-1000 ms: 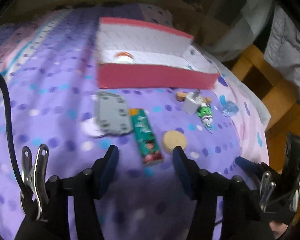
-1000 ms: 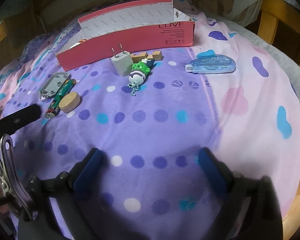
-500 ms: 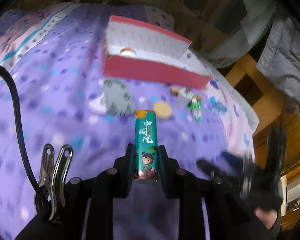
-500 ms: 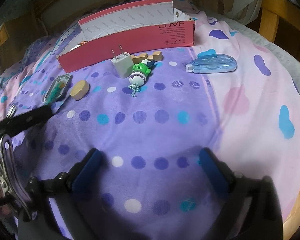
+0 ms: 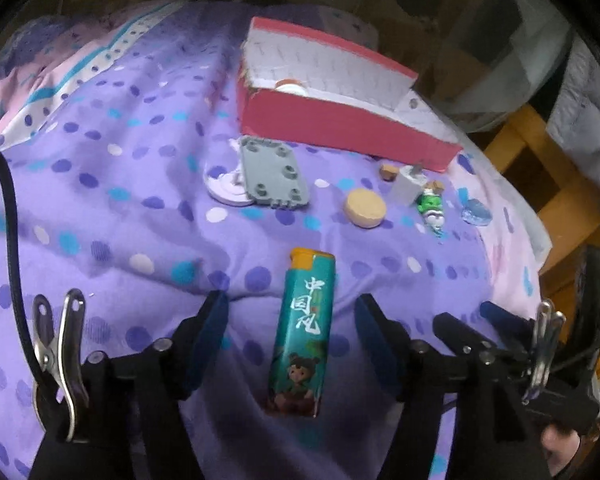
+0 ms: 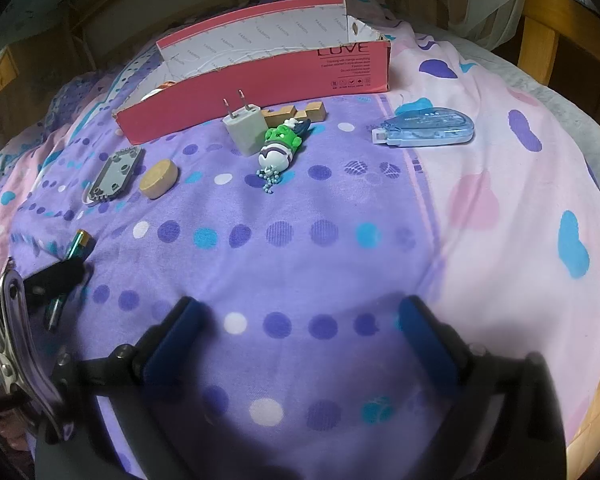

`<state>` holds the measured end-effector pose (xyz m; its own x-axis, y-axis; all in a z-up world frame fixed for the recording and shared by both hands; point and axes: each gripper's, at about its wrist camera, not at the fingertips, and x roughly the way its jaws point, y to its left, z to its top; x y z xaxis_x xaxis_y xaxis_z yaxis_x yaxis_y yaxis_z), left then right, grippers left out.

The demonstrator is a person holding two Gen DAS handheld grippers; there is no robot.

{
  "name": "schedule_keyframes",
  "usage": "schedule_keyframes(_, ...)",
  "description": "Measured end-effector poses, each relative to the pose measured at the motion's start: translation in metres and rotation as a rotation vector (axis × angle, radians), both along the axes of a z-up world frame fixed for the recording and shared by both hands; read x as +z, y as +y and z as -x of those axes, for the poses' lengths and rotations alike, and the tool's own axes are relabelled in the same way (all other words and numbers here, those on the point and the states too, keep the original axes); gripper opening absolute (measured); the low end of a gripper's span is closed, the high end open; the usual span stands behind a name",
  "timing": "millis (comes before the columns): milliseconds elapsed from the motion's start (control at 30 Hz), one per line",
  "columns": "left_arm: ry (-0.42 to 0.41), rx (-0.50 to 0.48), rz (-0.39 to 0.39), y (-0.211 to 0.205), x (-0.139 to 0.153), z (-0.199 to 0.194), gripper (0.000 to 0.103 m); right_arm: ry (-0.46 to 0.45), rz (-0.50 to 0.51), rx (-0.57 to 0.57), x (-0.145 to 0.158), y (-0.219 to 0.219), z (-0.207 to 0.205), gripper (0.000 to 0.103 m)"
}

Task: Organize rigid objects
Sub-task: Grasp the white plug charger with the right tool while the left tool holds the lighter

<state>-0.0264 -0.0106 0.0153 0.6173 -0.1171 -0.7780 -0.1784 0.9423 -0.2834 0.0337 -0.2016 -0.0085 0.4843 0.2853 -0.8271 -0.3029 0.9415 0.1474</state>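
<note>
Left wrist view: left gripper (image 5: pixel 292 312) jaws opening, teal lighter (image 5: pixel 303 336) between the pads, untouched, lying on the purple bedspread (image 5: pixel 100 208) near of the red box (image 5: pixel 340 128). Right gripper (image 6: pixel 300 320) jaws spread wide, nothing between.

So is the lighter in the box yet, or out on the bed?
Out. The lighter lies flat on the bedspread, between the opening fingers of the left gripper, neither touching it, well short of the red box.
</note>
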Motion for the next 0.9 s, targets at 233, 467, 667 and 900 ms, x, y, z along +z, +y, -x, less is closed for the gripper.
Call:
schedule_keyframes(233, -0.001, 0.021, 0.012, 0.001, 0.000, 0.002, 0.064, 0.008, -0.230, 0.069, 0.009, -0.018, -0.004, 0.102)
schedule_keyframes(467, -0.004, 0.016, 0.012, 0.002, -0.004, 0.002, 0.064, -0.279, -0.161, 0.284, 0.069, 0.009, -0.005, 0.086)
schedule_keyframes(667, 0.010, 0.075, -0.047, 0.002, -0.005, 0.007, 0.033, -0.192, -0.040, 0.373, 0.050, 0.057, -0.071, 0.086)
schedule_keyframes(900, -0.010, 0.127, -0.021, 0.011, -0.006, 0.012, 0.025, -0.150, 0.009, 0.299, 0.025, 0.061, -0.082, 0.026)
